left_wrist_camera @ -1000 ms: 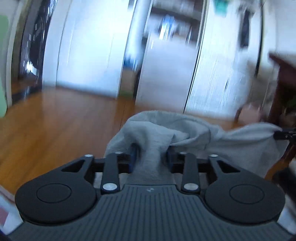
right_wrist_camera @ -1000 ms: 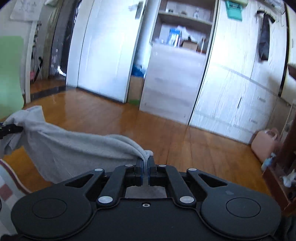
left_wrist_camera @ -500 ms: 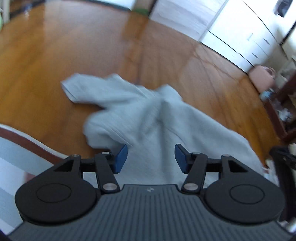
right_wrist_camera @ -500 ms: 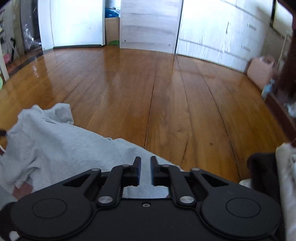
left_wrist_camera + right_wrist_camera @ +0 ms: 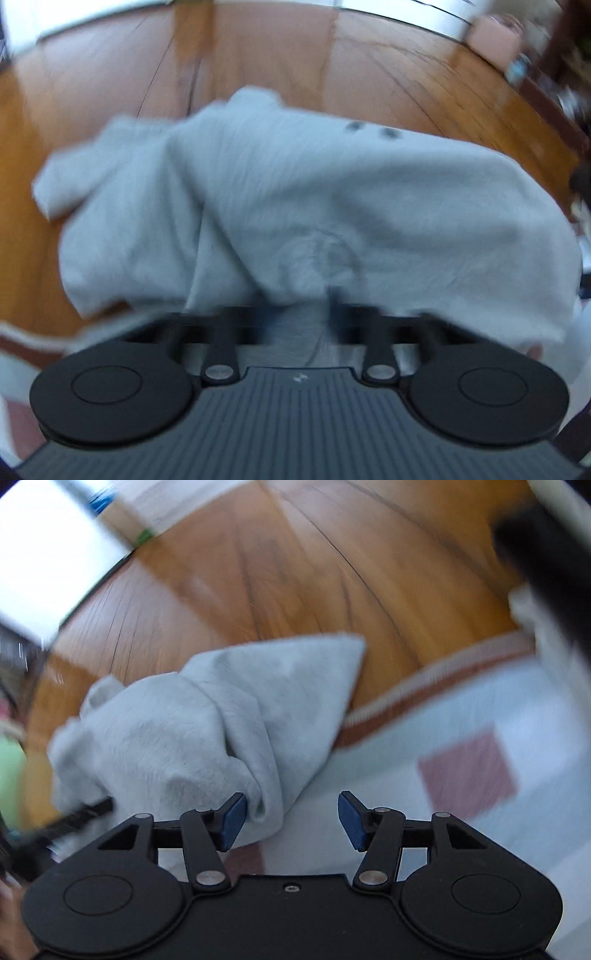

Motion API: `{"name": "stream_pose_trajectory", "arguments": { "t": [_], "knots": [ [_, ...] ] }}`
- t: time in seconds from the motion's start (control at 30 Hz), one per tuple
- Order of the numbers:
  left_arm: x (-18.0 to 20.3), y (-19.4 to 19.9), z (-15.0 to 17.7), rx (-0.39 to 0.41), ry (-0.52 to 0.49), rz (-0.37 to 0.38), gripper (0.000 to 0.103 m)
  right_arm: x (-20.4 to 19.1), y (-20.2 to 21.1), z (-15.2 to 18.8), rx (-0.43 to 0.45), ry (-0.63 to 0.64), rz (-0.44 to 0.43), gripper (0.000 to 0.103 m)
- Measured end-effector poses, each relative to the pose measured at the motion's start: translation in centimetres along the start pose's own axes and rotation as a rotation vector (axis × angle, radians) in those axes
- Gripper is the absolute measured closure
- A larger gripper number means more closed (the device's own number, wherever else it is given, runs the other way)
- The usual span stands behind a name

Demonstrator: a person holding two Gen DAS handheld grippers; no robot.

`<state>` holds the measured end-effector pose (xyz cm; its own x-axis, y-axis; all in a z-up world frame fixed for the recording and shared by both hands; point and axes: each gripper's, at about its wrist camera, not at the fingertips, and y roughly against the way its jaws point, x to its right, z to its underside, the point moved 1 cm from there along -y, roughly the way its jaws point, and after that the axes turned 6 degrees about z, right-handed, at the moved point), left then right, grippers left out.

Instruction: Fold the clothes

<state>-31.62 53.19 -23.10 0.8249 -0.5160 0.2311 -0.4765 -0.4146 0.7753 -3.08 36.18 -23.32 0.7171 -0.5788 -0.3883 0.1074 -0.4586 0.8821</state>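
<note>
One grey garment (image 5: 295, 192) lies crumpled ahead of both grippers, partly on the wooden floor (image 5: 258, 55) and partly over the edge of a pale mat (image 5: 461, 709) with a brown border and a dusty-pink square. In the left wrist view the cloth fills the space just beyond the left gripper (image 5: 295, 321); two small dark dots sit on its far side, and a sleeve-like flap spreads away to the left of the jaws. That picture is heavily blurred and the fingertips are smeared, but the left jaws are drawn together, with a fold of the grey cloth bunched right at them and apparently pinched. In the right wrist view the right gripper (image 5: 291, 819) has its blue pads (image 5: 232, 821) standing apart and opening; a hanging corner of the garment touches the left pad and droops into the gap, while the right pad is clear of it, with only the mat beyond. A dark, blurred shape crosses the far upper right of that view.
</note>
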Motion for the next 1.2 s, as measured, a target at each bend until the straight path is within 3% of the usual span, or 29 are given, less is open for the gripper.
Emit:
{"name": "stream_pose_trajectory", "arguments": {
  "t": [0.03, 0.13, 0.23, 0.3, 0.47, 0.57, 0.63, 0.67, 0.7, 0.77, 0.9, 0.97, 1.0, 1.03, 1.07, 1.1, 1.2],
  "knots": [
    [0.3, 1.2, -0.3, 0.040, -0.017, -0.001, 0.099, 0.6, -0.5, 0.1, -0.026, -0.061, -0.030, 0.042],
    [-0.2, 8.5, -1.5, 0.286, 0.000, -0.043, 0.099, 1.7, -1.2, 0.3, -0.071, -0.162, -0.084, 0.042],
    [-1.9, 15.1, -1.2, 0.478, 0.017, -0.129, 0.103, 1.6, -0.7, 0.3, -0.060, -0.139, -0.073, 0.042],
    [-4.0, 16.1, -0.6, 0.457, 0.065, -0.145, 0.103, 1.5, -0.4, 0.1, -0.046, -0.113, -0.057, 0.042],
    [-8.7, 11.6, 1.0, 0.257, 0.313, -0.004, 0.102, 1.5, -0.3, -0.4, -0.029, -0.070, -0.021, 0.042],
    [-7.5, 10.3, 0.4, 0.220, 0.286, 0.052, 0.096, 1.9, -0.8, -0.9, -0.022, -0.094, -0.023, 0.042],
    [-5.7, 9.0, -0.1, 0.202, 0.210, 0.026, 0.077, 2.1, -1.3, -1.1, -0.022, -0.110, -0.022, 0.041],
    [-5.0, 8.4, -0.4, 0.194, 0.179, 0.010, 0.057, 2.0, -1.4, -1.2, -0.027, -0.111, -0.020, 0.041],
    [-4.5, 7.9, -0.3, 0.187, 0.155, -0.002, 0.050, 2.0, -1.5, -1.2, -0.032, -0.105, -0.019, 0.042],
    [-3.7, 7.1, -0.1, 0.165, 0.131, -0.014, 0.049, 1.7, -1.6, -1.2, -0.033, -0.084, -0.014, 0.041],
    [-3.6, 4.7, 0.1, 0.113, 0.160, 0.014, 0.034, 1.3, -2.0, -2.0, -0.016, -0.046, 0.007, 0.041],
    [-3.7, 3.9, 0.1, 0.103, 0.179, 0.044, 0.034, 1.2, -2.2, -2.6, 0.001, -0.043, 0.008, 0.041],
    [-3.7, 3.5, 0.1, 0.100, 0.184, 0.064, 0.052, 1.1, -2.5, -2.9, 0.008, -0.044, 0.003, 0.041],
    [-3.7, 3.1, 0.0, 0.097, 0.189, 0.083, 0.081, 1.1, -2.7, -3.3, 0.014, -0.045, -0.001, 0.041],
    [-3.7, 2.7, 0.0, 0.094, 0.194, 0.103, 0.096, 1.0, -3.1, -3.6, 0.019, -0.043, -0.004, 0.041],
    [-3.6, 2.8, -0.1, 0.108, 0.188, 0.114, 0.096, 1.0, -3.5, -3.9, 0.021, -0.040, -0.004, 0.041],
    [-1.7, 7.6, -0.7, 0.294, 0.076, 0.075, 0.096, 0.7, -4.7, -4.5, 0.026, -0.024, 0.012, 0.040]
  ]
}}
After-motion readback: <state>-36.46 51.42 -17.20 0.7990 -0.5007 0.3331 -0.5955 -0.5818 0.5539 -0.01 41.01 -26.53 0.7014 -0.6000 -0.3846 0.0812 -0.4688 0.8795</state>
